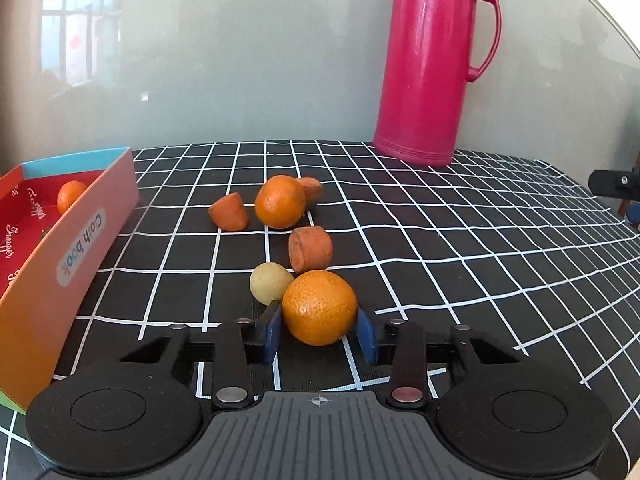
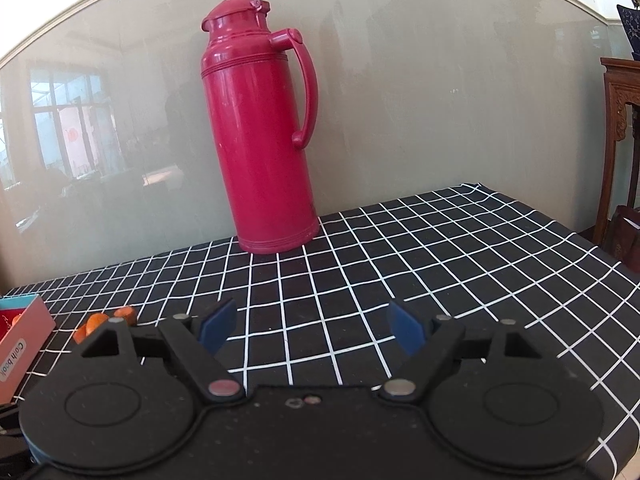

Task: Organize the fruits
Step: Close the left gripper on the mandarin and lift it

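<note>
A: Left hand-held gripper [image 1: 319, 330] is clamped on an orange [image 1: 319, 307], blue pads tight against both its sides, low over the checked worktop [image 1: 460, 248]. No earlier frame to compare.

B: Right one?

A: Right hand-held gripper [image 2: 311, 326] is spread wide, nothing between the pads, just grid cloth. Its tip also pokes in at the right edge of the left view, cut off.

B: Other fruit?

A: Pale round fruit [image 1: 270, 282] just beside the held orange, partly behind the left pad. Second orange [image 1: 280, 201] further back, with three reddish-brown chunks near it [image 1: 310, 249], [image 1: 229, 211], [image 1: 311, 190]; the last is mostly hidden behind that orange. Can't tell what those chunks are.

B: Box?

A: Open box [image 1: 100, 216] at left, labelled "Cloth book", cropped by the frame edge. One small orange [image 1: 70, 196] inside, lower half hidden by the wall. The rest of the interior is out of sight.

B: Right view?

A: Only slivers of fruit there, blocked by the gripper body. Red thermos [image 2: 262, 140] stands at the back by the wall; its top is cut off in the left view.
</note>
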Tool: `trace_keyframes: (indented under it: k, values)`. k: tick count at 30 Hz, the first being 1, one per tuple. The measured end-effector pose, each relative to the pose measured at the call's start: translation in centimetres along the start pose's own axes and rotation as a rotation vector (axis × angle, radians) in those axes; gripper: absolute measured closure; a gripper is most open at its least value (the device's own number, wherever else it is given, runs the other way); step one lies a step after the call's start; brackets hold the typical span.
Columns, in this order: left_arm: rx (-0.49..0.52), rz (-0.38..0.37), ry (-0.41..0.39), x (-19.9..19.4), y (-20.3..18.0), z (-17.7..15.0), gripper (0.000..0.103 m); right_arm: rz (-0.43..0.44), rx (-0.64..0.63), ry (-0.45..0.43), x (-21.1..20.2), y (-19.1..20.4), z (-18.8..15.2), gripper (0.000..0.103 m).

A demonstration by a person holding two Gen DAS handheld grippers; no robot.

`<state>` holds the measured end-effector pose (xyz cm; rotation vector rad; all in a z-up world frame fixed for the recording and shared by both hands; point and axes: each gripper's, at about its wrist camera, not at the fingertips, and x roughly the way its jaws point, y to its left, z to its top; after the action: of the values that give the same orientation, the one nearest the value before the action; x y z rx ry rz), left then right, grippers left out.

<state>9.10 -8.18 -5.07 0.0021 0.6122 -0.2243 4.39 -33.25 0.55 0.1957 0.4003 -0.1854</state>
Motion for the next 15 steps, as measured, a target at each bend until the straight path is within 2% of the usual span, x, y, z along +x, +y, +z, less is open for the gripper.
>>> trace_keyframes:
  k: [8,15]
  values:
    - [0.004,-0.001,-0.018,-0.9,0.3,0.0,0.064,0.000,-0.004,0.010,0.0,0.3,-0.1,0.021]
    - [0.030,0.018,-0.075,-3.3,0.8,0.4,0.064,0.012,-0.016,0.019,0.1,1.6,-0.2,0.021]
